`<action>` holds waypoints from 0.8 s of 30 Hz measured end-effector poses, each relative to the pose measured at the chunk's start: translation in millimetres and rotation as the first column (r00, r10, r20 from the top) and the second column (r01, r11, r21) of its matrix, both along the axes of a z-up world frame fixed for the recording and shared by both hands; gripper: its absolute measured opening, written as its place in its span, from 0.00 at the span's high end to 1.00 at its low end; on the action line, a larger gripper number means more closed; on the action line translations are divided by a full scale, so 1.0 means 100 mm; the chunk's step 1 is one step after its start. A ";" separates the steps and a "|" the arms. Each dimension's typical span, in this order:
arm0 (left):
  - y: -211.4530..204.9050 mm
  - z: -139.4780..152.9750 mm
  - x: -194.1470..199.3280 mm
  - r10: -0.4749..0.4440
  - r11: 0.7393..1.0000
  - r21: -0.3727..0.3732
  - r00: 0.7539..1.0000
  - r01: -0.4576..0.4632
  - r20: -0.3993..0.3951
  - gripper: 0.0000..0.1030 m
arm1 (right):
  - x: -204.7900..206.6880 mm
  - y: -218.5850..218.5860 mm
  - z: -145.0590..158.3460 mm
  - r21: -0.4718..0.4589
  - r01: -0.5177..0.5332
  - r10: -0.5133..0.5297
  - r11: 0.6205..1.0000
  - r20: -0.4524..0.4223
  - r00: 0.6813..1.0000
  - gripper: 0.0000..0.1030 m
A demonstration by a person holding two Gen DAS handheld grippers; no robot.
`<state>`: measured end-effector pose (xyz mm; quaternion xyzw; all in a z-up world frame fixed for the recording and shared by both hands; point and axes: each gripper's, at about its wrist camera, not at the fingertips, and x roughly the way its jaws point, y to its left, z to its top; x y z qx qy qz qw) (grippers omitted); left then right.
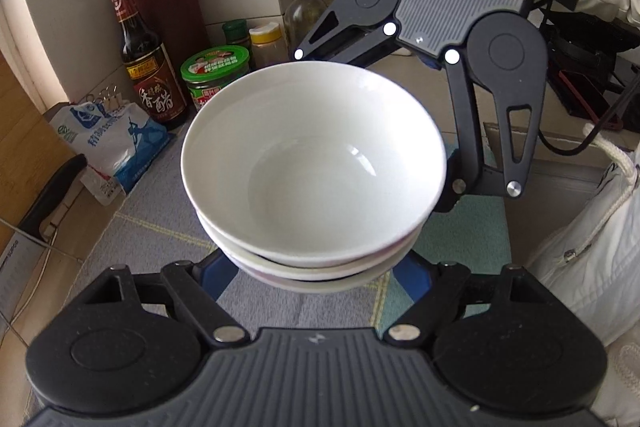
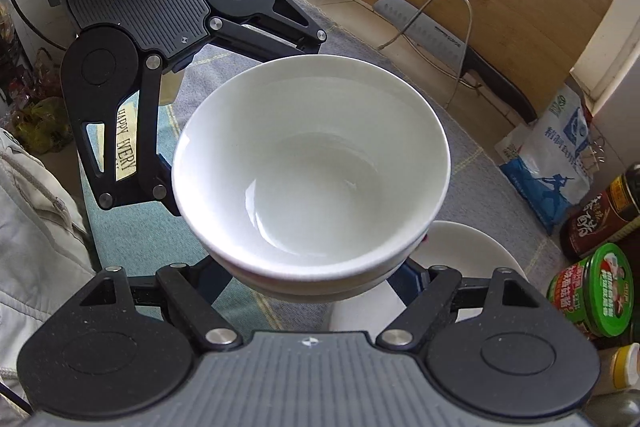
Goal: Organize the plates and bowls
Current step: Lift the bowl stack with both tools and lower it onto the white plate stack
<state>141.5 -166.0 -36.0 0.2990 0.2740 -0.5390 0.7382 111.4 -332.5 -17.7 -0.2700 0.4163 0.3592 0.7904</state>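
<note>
Two black two-finger grippers, left and right, meet from opposite sides with jaws spread wide around nested glossy white ceramic bowls above a grey-and-teal checked counter mat; whether either grips is unclear. Behind, dark vinegar bottle, green-lidded jar and knife block line the tiled wall.

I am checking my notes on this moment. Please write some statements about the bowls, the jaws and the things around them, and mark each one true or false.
1. The top bowl is empty. True.
2. It sits alone, with nothing nested under it. False: more white bowls are stacked below.
3. Both the left gripper and the right gripper flank the stack. True.
4. The green-lidded jar lies on its side. False: it stands upright.
5. A cleaver lies before the wooden board. True.
</note>
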 end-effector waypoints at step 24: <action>-1.02 -0.35 0.46 -0.029 0.999 0.041 0.999 0.030 -0.017 0.19 | 0.38 -0.74 -0.35 -0.028 0.105 -0.105 0.994 -0.026 0.994 0.17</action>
